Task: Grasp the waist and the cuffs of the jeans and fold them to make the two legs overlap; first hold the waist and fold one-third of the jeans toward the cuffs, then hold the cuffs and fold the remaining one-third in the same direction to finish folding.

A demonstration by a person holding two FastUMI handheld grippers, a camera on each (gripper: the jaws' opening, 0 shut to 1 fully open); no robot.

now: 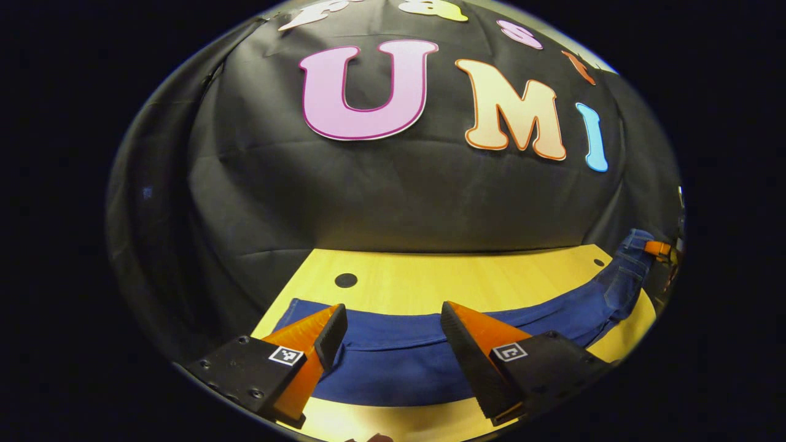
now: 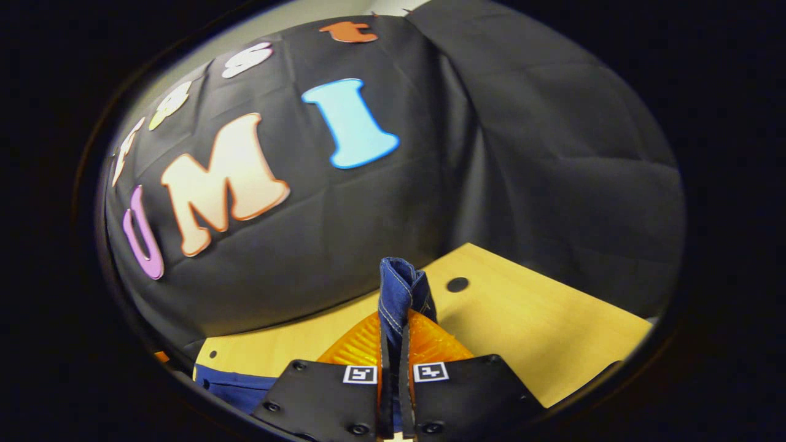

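My left gripper [image 1: 393, 328] is wide open and holds nothing. It hangs just above the jeans [image 1: 393, 356], which lie flat across the yellow table [image 1: 466, 279] right under its fingers. The blue cloth runs off to the far side and lifts up there. My right gripper [image 2: 394, 344] is pinched tight on an edge of the jeans, and the denim sticks up between its fingers. I think this is the waist, but I cannot be sure.
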